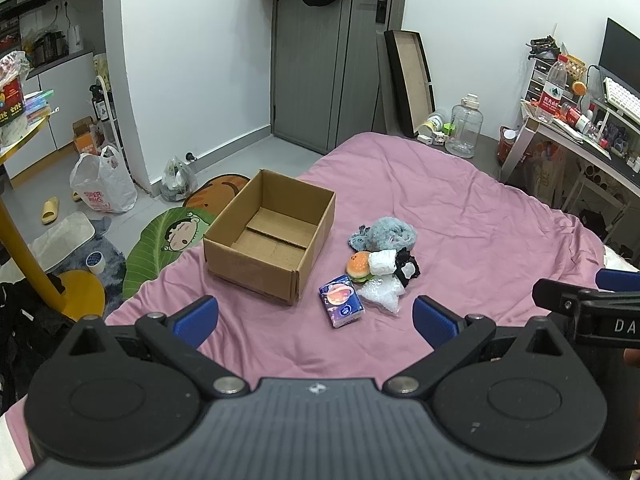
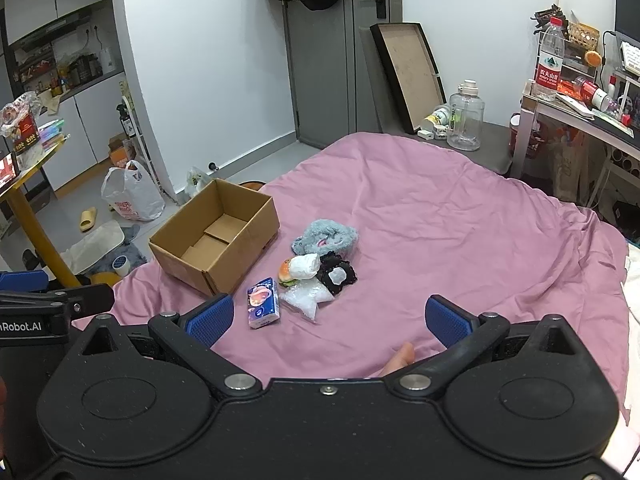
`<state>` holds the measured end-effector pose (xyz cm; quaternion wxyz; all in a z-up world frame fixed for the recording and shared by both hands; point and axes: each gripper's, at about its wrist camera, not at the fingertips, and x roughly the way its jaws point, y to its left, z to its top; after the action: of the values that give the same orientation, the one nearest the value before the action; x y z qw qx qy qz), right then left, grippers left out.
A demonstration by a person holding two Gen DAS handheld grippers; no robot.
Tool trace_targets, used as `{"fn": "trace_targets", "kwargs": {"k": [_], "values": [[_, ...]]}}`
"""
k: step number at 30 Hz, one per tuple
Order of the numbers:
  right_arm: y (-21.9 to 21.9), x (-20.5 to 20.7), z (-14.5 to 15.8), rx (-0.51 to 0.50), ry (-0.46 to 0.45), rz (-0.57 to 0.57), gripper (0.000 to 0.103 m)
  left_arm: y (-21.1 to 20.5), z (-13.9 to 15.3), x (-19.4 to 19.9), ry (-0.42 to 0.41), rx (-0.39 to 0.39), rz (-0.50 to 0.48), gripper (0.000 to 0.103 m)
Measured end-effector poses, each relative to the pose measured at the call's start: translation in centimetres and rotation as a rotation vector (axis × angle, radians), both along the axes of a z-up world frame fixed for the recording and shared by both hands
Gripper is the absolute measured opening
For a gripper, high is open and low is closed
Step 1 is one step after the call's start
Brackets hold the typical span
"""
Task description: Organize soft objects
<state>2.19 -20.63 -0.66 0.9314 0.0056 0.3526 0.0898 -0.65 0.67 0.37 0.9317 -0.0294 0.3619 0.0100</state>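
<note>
I see the pink bed (image 1: 460,208) filling mid-frame. The empty box (image 1: 272,236) sits centre-left; just right lie the grey plush (image 1: 386,234), tissue pack (image 1: 342,300) and burger toy (image 1: 359,265). My left gripper (image 1: 316,318) and right gripper (image 2: 328,318) hover released, bottom of frame.

Pink sheet (image 1: 460,208), brown box (image 1: 256,268), grey plush (image 1: 390,234) (blue planet-print tissue pack (image 1: 342,306)).
</note>
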Motion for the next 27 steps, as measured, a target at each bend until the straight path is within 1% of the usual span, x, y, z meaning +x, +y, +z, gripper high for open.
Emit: {"fn": "trace_targets", "kwargs": {"k": [17, 27], "values": [[0.1, 0.0, 0.0, -0.004, 0.004, 0.004, 0.103, -0.1, -0.1, -0.2, 0.001, -0.006, -0.005, 0.103], [0.0, 0.9, -0.8, 0.005, 0.035, 0.010, 0.103, -0.2, -0.8, 0.9, 0.033, -0.022, -0.014, 0.103]]}}
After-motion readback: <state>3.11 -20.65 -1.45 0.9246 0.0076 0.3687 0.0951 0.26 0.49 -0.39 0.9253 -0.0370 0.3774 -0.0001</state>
